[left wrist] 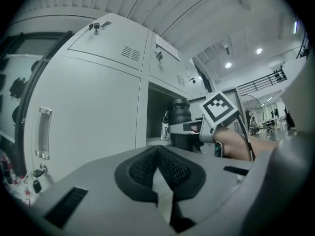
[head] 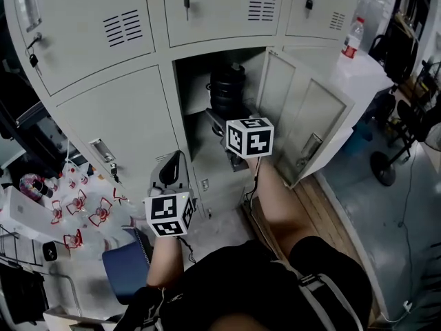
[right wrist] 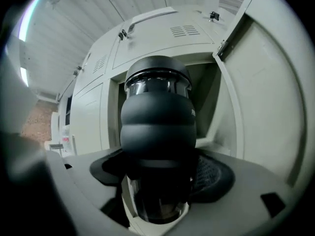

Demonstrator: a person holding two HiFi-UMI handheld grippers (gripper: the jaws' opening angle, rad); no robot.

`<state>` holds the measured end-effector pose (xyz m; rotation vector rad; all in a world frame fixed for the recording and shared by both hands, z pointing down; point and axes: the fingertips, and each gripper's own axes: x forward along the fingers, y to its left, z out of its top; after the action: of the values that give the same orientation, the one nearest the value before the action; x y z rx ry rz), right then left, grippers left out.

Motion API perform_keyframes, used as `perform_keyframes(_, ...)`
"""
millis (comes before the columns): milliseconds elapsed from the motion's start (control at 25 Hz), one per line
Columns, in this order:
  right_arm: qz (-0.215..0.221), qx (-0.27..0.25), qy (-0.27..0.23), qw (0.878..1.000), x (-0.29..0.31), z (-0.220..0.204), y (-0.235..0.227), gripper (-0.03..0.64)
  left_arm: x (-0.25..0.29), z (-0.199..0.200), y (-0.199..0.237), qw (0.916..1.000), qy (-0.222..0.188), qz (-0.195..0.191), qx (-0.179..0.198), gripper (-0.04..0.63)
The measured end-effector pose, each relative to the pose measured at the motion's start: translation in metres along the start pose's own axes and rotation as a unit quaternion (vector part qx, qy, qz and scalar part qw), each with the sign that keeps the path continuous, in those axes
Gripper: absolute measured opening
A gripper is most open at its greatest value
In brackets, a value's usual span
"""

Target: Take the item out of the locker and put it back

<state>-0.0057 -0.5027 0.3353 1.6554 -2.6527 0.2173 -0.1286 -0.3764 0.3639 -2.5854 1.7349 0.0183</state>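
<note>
The grey locker bank [head: 103, 116] fills the head view, and one compartment stands open with its door [head: 310, 116] swung out to the right. Inside, near the mouth of the compartment, a black bottle [head: 227, 88] stands upright. It has a bulging dark sleeve round its middle and clear bands above and below. A small white tag [left wrist: 164, 127] hangs just beside it. The bottle looks rigid and probably fairly heavy, though its contents cannot be made out. The clear bands look like glass, so they are likely smooth and liable to break if knocked. The ribbed sleeve looks the surest place to hold, since the lid or the clear bands could slip. The right gripper [right wrist: 157, 178] is spread wide, with its pads against either side of the bottle low on the body, about where the sleeve ends. The left gripper [left wrist: 157, 168] hangs back outside the locker, its jaws together on nothing.
</note>
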Motion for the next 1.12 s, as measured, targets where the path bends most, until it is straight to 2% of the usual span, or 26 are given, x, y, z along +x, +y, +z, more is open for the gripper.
perform_keyframes(320, -0.013, -0.046, -0.022, 0.999, -0.06, -0.032, 0.016, 0.397, -0.004, -0.007, -0.012, 0.9999, 0.0, -0.01, -0.01, 0.012)
perform_keyframes(680, -0.017, -0.017, -0.024, 0.999, -0.112, -0.063, 0.017, 0.397, -0.008, -0.011, -0.027, 0.9997, 0.001, -0.021, -0.015, 0.012)
perform_keyframes(1120, -0.02, -0.018, -0.017, 0.999, -0.135, -0.084, 0.022, 0.397, -0.012, -0.015, -0.034, 0.9995, 0.003, -0.026, -0.014, 0.012)
